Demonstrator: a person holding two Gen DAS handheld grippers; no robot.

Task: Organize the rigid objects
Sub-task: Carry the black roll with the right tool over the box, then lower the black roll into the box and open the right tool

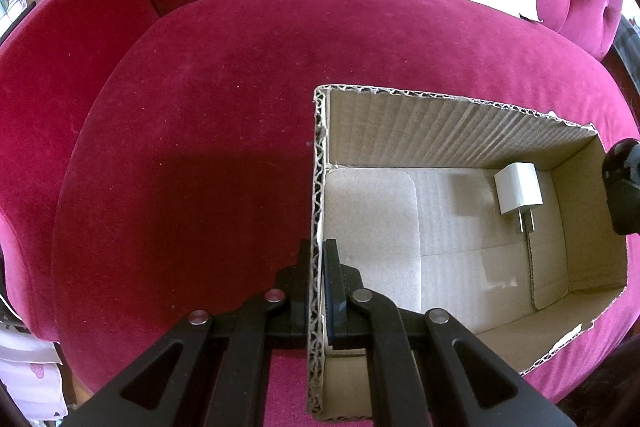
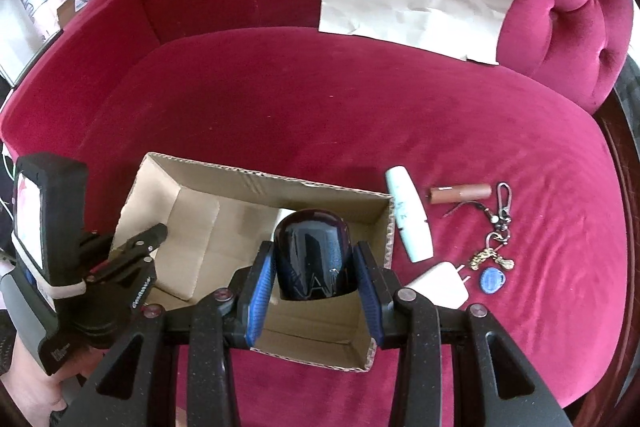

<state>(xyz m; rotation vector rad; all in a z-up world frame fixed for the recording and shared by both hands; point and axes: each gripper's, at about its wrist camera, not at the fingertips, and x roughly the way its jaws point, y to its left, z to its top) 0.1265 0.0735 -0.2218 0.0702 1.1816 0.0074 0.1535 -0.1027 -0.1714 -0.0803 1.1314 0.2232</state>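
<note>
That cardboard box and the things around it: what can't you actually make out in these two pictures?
- Right wrist view: the dark glossy object held in the right gripper hides part of the cardboard box floor.
- Same view: print on the blue tag is too small to read.
- Left wrist view: the right gripper is cut off by the edge.

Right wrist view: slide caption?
Right tool holds a black mouse over the box; left tool clamps its wall.

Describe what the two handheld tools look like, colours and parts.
Both are matte black linkage frames with silver round rivets. The right tool has ribbed blue finger pads. The left tool carries a black block with a white-edged panel, plus small white lettering on its body.
</note>
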